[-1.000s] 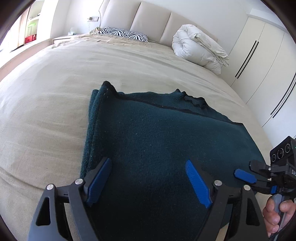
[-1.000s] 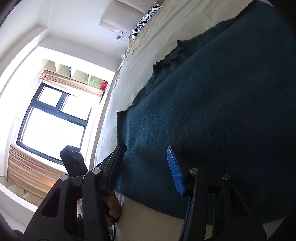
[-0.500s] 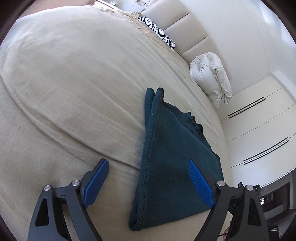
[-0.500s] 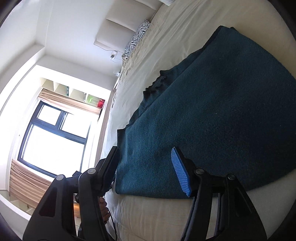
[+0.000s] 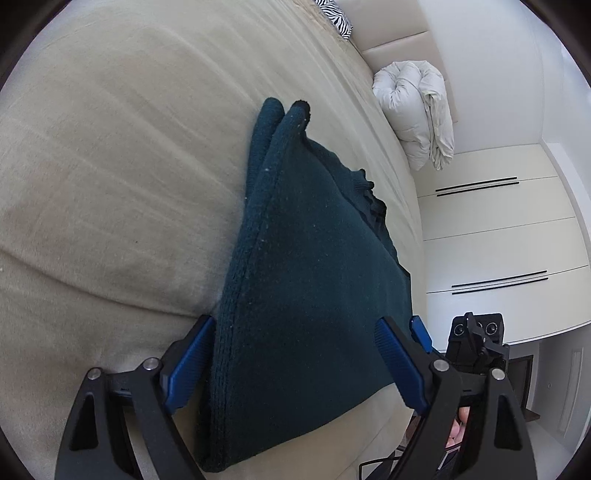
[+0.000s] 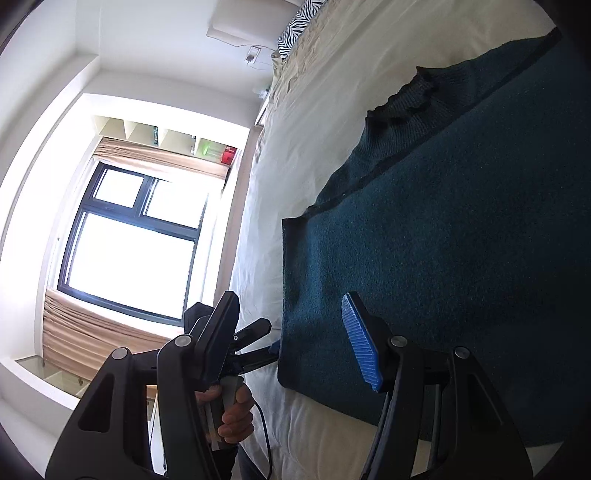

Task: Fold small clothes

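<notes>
A dark teal knitted sweater lies folded flat on the beige bed, its near edge at the foot of the mattress. My left gripper is open, its blue pads either side of the sweater's near left corner. My right gripper is open at the sweater's near edge, with one blue pad over the cloth and the other off its corner. The right gripper also shows in the left wrist view, off the sweater's right corner. The left gripper shows in the right wrist view.
A rolled white duvet and a zebra pillow lie at the head of the bed. White wardrobes stand to the right. A window is on the left side.
My left gripper has swung left and come down low at the sweater's near left corner. My right gripper has stayed open near the near edge, shifting slightly.
</notes>
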Tool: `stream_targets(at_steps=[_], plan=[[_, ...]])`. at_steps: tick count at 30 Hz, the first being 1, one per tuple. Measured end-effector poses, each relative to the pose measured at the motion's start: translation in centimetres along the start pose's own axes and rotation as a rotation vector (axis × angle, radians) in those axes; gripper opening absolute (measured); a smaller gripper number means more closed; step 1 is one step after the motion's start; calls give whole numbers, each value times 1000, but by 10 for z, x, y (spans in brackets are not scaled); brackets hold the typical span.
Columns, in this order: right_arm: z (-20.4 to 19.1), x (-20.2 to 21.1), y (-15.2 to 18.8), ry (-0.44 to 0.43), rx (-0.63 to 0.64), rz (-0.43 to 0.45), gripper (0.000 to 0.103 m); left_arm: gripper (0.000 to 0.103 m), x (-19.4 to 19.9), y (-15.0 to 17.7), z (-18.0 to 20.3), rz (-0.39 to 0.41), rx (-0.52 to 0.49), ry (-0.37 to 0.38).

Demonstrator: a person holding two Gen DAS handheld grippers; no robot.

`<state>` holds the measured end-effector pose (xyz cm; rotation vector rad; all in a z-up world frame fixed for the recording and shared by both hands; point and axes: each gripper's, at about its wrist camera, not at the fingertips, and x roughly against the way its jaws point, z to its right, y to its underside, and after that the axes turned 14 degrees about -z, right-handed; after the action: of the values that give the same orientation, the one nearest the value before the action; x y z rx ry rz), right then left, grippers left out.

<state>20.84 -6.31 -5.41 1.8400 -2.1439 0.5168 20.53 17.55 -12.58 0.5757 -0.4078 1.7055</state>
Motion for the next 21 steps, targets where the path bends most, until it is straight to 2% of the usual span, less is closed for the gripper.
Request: stream_targets(at_steps=[2,6,11,13,14,15,16,18,21], plan=[[-4,-12,-6,4,-2,-31,58,84,3,0,-7,1,28,45],[-8,-40,-19,3,-13,-97,58,71,6,0,-13,-12,38,52],[-11,-75,-34,-14,-28,-167,58,66,8,1,-18,-10,40,76],[-9,-88,-39,-5,-46,-187,58,58,9,2,-21,-10,37,67],[-7,-95,-41,13,-50,-200,58,46,9,3,-22,-14,34,57],[-4,-101,-43,43,-54,-216,58,29,8,3,-25,-18,38,51],[1,-106,-43,76,-63,-228,56,21,6,3,-29,-25,47,54],[8,-111,-44,70,-61,-225,56,17,5,4,-35,-25,56,66],[13,-109,-42,43,-52,-213,55,17,6,4,-30,-17,42,41]])
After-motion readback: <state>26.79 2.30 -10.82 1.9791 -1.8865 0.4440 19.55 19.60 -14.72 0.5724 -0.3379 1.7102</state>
